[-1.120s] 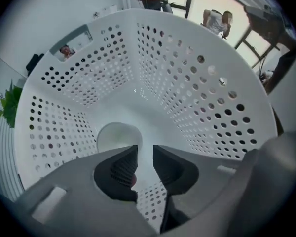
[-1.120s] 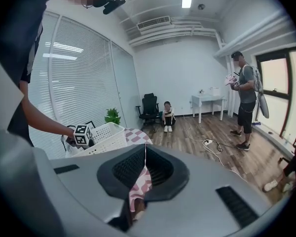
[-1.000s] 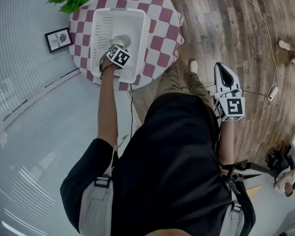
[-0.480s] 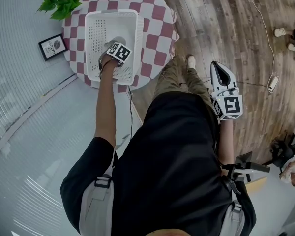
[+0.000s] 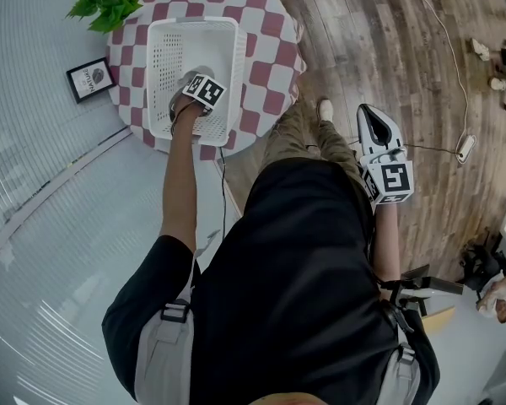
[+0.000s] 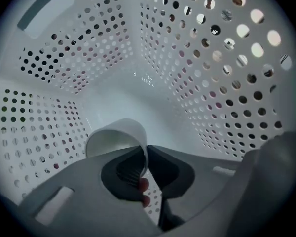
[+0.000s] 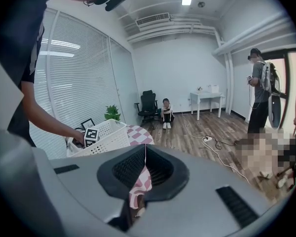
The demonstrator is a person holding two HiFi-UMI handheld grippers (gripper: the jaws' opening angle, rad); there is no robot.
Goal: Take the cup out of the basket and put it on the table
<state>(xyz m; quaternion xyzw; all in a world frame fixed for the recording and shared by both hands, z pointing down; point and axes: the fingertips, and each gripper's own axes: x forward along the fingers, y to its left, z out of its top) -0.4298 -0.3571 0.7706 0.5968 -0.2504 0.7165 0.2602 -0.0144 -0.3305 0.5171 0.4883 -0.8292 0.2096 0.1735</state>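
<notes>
Left gripper [image 6: 144, 153] pinches cup [image 6: 113, 137] rim, lower centre. Bite seems thin: lift slowly, clearing basket [image 6: 227, 83] walls. Right gripper [image 7: 145, 157] closed, empty.

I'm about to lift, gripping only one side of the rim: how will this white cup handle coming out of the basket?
The cup looks thin-walled and empty, so it is probably light. Its wall may flex where the left gripper pinches it. Held by one side only, it will likely hang tilted and could knock the basket wall.

The round checkered table [image 5: 274, 57] (red and white) carries a white basket [image 5: 163, 83].
</notes>
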